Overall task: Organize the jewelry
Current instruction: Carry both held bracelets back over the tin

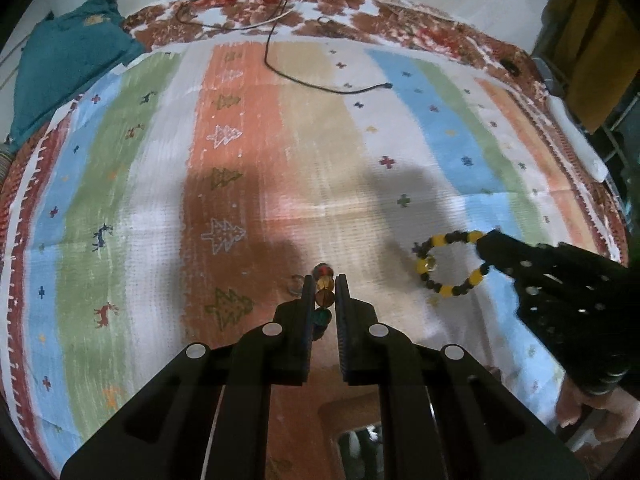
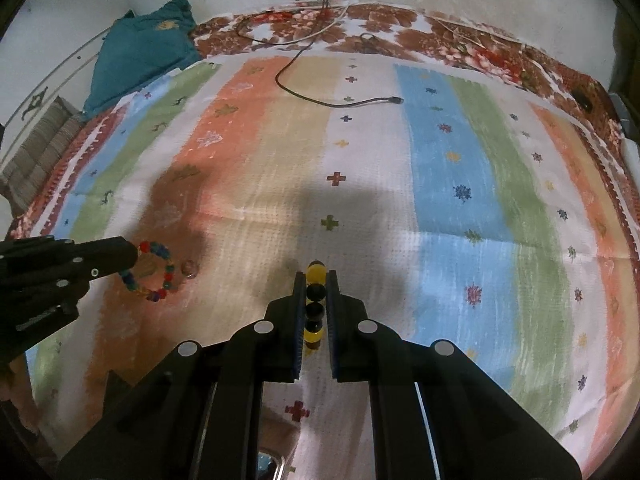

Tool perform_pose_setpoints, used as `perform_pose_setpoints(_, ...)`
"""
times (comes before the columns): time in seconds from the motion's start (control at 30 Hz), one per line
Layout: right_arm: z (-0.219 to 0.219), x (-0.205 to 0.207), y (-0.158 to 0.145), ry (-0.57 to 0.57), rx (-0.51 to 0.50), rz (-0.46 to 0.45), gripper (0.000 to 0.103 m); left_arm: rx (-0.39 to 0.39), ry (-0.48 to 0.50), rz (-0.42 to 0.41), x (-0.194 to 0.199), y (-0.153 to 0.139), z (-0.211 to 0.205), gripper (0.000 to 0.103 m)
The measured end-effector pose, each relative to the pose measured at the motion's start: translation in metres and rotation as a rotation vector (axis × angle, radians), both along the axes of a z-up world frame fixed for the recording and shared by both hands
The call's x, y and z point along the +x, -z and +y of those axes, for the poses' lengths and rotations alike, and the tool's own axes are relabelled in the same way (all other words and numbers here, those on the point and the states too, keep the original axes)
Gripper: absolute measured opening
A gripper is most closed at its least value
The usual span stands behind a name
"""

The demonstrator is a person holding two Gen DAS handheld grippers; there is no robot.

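My left gripper (image 1: 323,282) is shut on a multicoloured bead bracelet (image 1: 324,298) and holds it above the striped cloth; the same bracelet (image 2: 154,272) hangs from the left gripper (image 2: 134,256) in the right wrist view. My right gripper (image 2: 316,278) is shut on a yellow and black bead bracelet (image 2: 315,300), which also shows as a ring (image 1: 450,262) at the right gripper's tip (image 1: 486,248) in the left wrist view. A small clear ring (image 2: 190,269) lies on the cloth beside the multicoloured bracelet, and also shows in the left wrist view (image 1: 295,284).
A striped patterned cloth (image 1: 248,160) covers a floral bedspread (image 1: 360,12). A black cable (image 1: 320,84) lies across the far part. A teal garment (image 1: 68,68) is bunched at the far left. A box edge (image 1: 352,412) shows below the left gripper.
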State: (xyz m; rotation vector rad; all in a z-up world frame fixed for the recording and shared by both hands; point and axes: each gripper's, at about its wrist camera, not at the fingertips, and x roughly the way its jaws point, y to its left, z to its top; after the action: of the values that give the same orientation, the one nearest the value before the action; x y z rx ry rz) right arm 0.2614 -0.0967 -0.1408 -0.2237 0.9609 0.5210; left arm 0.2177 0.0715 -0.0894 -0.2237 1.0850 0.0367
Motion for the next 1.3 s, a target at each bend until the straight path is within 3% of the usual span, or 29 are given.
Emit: perform_pose_setpoints(1.3,-0.022,-0.064,-0.066,-0.055,0.158,-0.121,0.011,-0.036,0.061,-0.167,-0.062,-0.062,-0.026,0.009)
